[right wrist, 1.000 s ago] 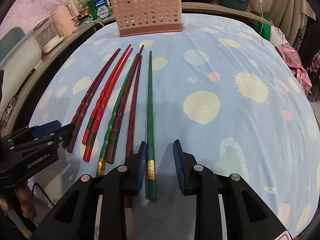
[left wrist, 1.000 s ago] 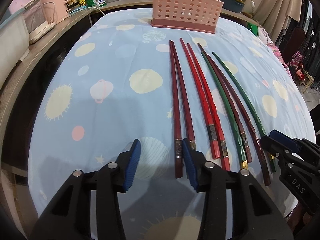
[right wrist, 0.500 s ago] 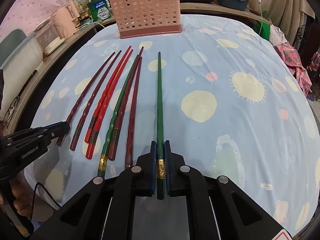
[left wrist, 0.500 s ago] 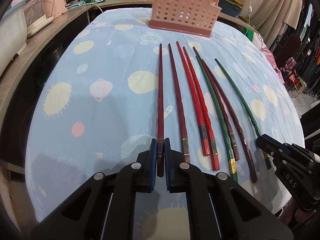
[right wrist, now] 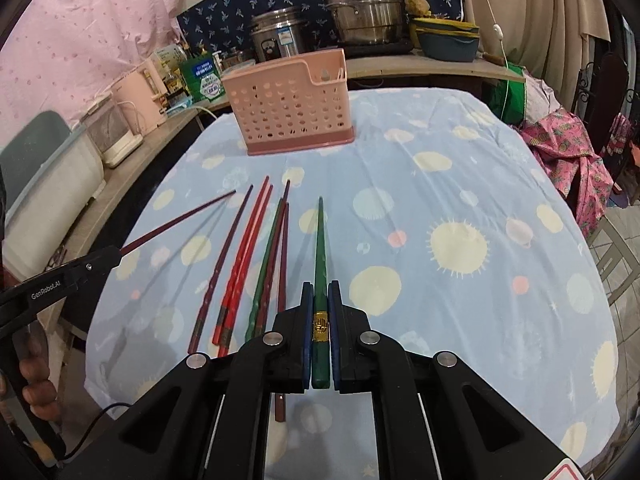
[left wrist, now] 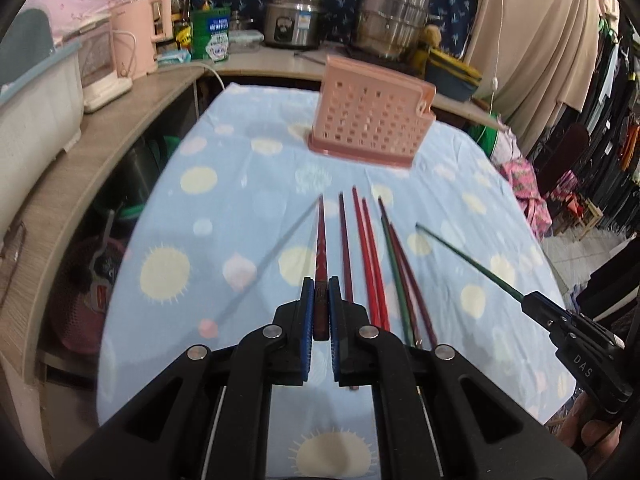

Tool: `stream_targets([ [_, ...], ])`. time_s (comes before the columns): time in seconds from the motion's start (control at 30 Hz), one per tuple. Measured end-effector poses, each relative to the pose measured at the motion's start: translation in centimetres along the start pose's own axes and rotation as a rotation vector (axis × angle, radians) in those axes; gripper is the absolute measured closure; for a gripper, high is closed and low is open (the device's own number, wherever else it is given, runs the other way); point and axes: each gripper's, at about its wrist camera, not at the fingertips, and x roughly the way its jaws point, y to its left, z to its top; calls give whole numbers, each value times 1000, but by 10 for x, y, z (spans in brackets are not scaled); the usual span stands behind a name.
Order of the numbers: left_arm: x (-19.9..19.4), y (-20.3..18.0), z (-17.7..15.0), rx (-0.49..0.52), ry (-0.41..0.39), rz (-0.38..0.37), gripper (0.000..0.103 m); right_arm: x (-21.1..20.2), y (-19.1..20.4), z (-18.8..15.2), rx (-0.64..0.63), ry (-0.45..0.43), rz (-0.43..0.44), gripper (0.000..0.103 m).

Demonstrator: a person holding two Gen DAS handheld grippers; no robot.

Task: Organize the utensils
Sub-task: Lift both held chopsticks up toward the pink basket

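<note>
My left gripper [left wrist: 320,292] is shut on a dark red chopstick [left wrist: 321,240] and holds it above the table, tip pointing at the pink perforated utensil basket [left wrist: 370,120]. My right gripper [right wrist: 321,296] is shut on a green chopstick [right wrist: 320,240] with a gold band, also lifted. Several red, dark red and green chopsticks [right wrist: 244,256] lie side by side on the blue tablecloth [right wrist: 460,200]. The basket [right wrist: 290,108] stands upright at the far end. Each gripper shows in the other's view, the left gripper [right wrist: 116,256] and the right gripper [left wrist: 528,300].
A wooden counter [left wrist: 80,168] runs along the left with a pink kettle [left wrist: 140,36] and white appliances. Steel pots [right wrist: 360,8] stand behind the table. Clothes and a chair [right wrist: 576,148] are on the right. The table edge is near me.
Both grippers closed on a chopstick each, then lifted them off the cloth and tilted up, so the basket and the back of the room came into view.
</note>
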Motion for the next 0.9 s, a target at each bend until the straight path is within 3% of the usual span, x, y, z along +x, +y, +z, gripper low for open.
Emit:
stream_targets([
  [0.33,-29,-1,69,-2,-151,-14,96,-30,-10,73,54,-160,57,96],
  [0.73,-37,-17,156,25,-290,-19,96,-28,-15,152,76,-297,83,96],
  [0.9,-49,-27,201,19,-398,-41,96,-34,-14,199,94,-401,108,96],
])
